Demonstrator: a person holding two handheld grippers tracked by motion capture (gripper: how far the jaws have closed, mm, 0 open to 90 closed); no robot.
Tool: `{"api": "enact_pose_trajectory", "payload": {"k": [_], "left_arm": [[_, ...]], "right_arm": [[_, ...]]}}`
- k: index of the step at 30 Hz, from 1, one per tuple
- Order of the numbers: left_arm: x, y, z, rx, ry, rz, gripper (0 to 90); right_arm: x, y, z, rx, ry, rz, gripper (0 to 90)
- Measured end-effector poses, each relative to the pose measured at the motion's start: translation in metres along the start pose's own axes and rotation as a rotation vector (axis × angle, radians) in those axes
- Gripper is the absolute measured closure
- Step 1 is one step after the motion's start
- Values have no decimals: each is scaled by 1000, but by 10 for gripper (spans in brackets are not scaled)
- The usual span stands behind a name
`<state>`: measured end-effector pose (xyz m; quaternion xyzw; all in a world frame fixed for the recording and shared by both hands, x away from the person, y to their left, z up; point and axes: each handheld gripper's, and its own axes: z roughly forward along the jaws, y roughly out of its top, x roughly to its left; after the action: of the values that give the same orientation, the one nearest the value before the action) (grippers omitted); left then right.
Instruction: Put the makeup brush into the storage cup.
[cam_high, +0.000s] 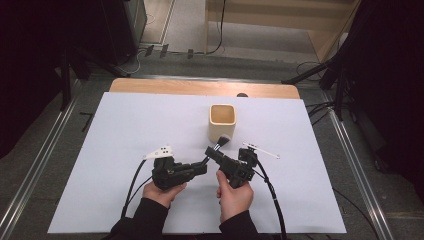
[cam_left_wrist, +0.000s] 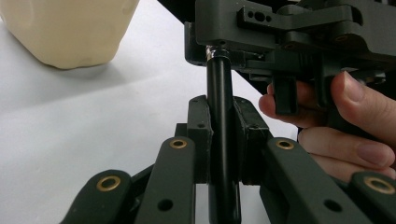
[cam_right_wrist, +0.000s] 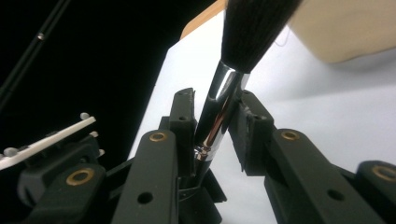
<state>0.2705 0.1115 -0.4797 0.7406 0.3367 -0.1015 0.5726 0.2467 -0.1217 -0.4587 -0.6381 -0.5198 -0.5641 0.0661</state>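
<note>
- The counter (cam_high: 125, 130) carries a white sheet; on it, toward the far middle, stands a cream square cup (cam_high: 222, 121), upright and with nothing to be seen inside it
- The left gripper (cam_high: 204, 165) and the right gripper (cam_high: 210, 152) meet just in front of the cup, each held in a hand (cam_high: 162, 192), and share one makeup brush (cam_high: 220, 143) between them
- In the left gripper view the fingers (cam_left_wrist: 200, 133) are clenched on the black handle (cam_left_wrist: 220, 116); in the right gripper view the fingers (cam_right_wrist: 182, 122) flank the shiny metal collar (cam_right_wrist: 217, 109), one touching it, the other seemingly with a gap, so I cannot tell if they grip it
- The bristles (cam_right_wrist: 254, 28) point toward the cup, close beside its wall
- This looks like a hand-over in progress; likely next, one gripper must release so the other can lift the brush over the rim and drop it in
</note>
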Motion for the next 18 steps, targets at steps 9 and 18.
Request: {"api": "enact_pose_trajectory", "payload": {"k": [9, 18], "left_arm": [[1, -1, 2, 13, -8, -8, 794], [1, -1, 3, 18, -16, -7, 793]], "right_arm": [[-1, 0, 0, -2, 17, 22, 753], [-3, 0, -1, 1, 52, 64, 775]]}}
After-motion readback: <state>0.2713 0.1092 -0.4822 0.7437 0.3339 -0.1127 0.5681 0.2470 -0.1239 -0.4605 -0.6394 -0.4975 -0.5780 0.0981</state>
